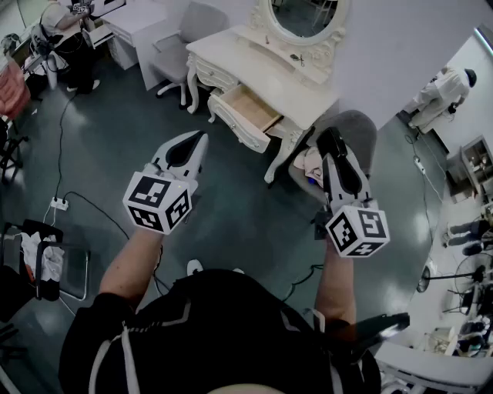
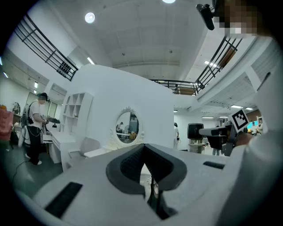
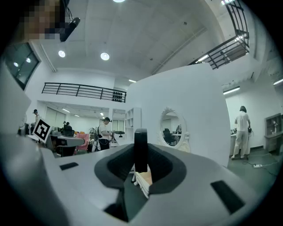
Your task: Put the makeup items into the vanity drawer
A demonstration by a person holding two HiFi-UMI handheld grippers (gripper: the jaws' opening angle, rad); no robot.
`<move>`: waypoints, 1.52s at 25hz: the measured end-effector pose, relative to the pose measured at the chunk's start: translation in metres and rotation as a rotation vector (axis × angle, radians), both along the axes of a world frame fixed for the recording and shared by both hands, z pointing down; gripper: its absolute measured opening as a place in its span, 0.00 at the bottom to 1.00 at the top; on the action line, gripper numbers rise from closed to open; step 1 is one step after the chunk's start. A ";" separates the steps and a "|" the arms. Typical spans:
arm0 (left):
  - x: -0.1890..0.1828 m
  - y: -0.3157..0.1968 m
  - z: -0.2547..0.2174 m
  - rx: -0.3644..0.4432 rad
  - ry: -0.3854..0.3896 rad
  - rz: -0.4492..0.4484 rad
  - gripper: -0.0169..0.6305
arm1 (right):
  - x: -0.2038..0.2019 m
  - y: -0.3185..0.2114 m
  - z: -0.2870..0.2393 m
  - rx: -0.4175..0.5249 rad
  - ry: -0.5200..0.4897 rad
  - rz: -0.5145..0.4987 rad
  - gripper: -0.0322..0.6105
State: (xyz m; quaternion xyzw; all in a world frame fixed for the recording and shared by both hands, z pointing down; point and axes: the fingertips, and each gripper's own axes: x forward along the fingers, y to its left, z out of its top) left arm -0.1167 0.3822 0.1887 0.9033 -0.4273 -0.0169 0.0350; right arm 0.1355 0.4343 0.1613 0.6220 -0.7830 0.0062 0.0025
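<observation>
- Vanity (image 1: 239, 50): a white carved dressing table with an oval mirror (image 1: 304, 15). It stands against the wall, ahead of the person and well apart from both grippers.
- Chair (image 1: 356, 127): grey and padded, just right of the vanity. In the head view it lies directly beyond the right gripper.
- Drawer (image 1: 243, 129): pulled fully out from the vanity front, with its pale wooden inside showing and nothing visible in it. It faces the person on a slant.
- Left gripper (image 1: 199, 142): held at chest height, pointing toward the vanity. Its jaws are clenched together with nothing between them.
- Right gripper (image 1: 333, 146): held level with the left one. Its jaws are grasping a black tube (image 3: 140, 150).
- Black tube: a slim, flat-ended makeup item. In the right gripper view its long axis stands upright, rising out of the jaws and crosswise to their reach.
- Governing relation: the drawer lies ahead and to the left of the loaded right jaws, roughly on the midline between the two grippers. The empty left jaws look somewhat nearer to it, but the right hand carries the item. The coming move is probably a forward, leftward reach of the right hand over the drawer, with the tube tipped to lie flat.
- Small dark item (image 1: 296, 58): rests on the vanity surface below the mirror and is too small to identify.
</observation>
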 end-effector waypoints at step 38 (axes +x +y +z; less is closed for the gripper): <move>0.077 -0.001 0.014 0.028 -0.081 -0.046 0.03 | 0.060 -0.007 0.010 0.016 -0.020 -0.102 0.20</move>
